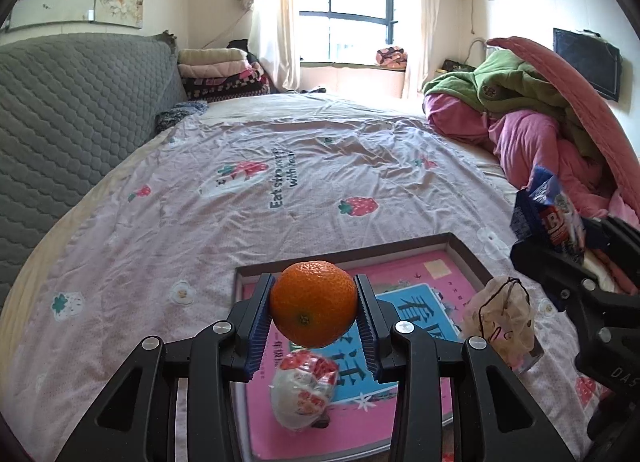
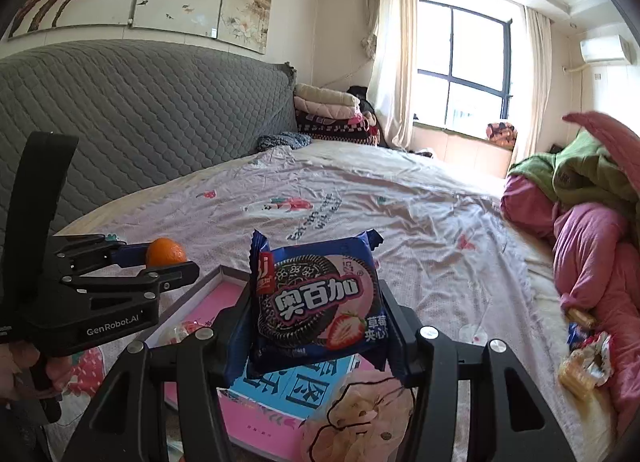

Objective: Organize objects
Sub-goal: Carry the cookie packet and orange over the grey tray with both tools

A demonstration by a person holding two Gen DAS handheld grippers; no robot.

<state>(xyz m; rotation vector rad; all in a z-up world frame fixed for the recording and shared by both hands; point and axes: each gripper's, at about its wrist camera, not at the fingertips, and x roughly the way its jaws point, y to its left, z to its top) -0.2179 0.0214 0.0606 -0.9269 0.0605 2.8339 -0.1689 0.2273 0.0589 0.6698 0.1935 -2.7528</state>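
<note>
Orange [image 1: 314, 308] sits clamped between the 2 blue-padded fingers of the left gripper [image 1: 314, 318], held in the air above the far left part of a shallow tray [image 1: 468, 258] that lies on the bed [image 1: 240, 222]. In the right wrist view the same left gripper [image 2: 160, 258] shows from the side at the tray's left edge, with the orange [image 2: 166, 252] poking out past its fingertips and a hand [image 2: 24, 366] wrapped on its handle.

Right gripper [image 2: 316, 318] is clenched on a blue cookie packet [image 2: 316, 302], printed with a dark sandwich cookie and a strawberry, held upright above the tray [image 2: 224, 274]. From the left wrist view the packet [image 1: 552, 214] appears at the right edge of the frame, raised beyond the tray's right side, with the right gripper [image 1: 560, 246] below it.

Inside the tray, a pink and blue printed sheet [image 1: 420, 326] covers the floor. A red and white wrapped snack [image 1: 304, 386] rests on it near the left side, directly beneath the orange. A clear pouch with a dark drawstring [image 1: 500, 322] stands at the tray's near right corner; whether it is inside the rim or just outside cannot be told.

Near the bed's right edge, a few loose snack wrappers [image 2: 584, 358] lie against a heap of pink and green quilts [image 2: 592, 222]. A grey quilted headboard [image 1: 72, 110] runs along the bed's left side.
</note>
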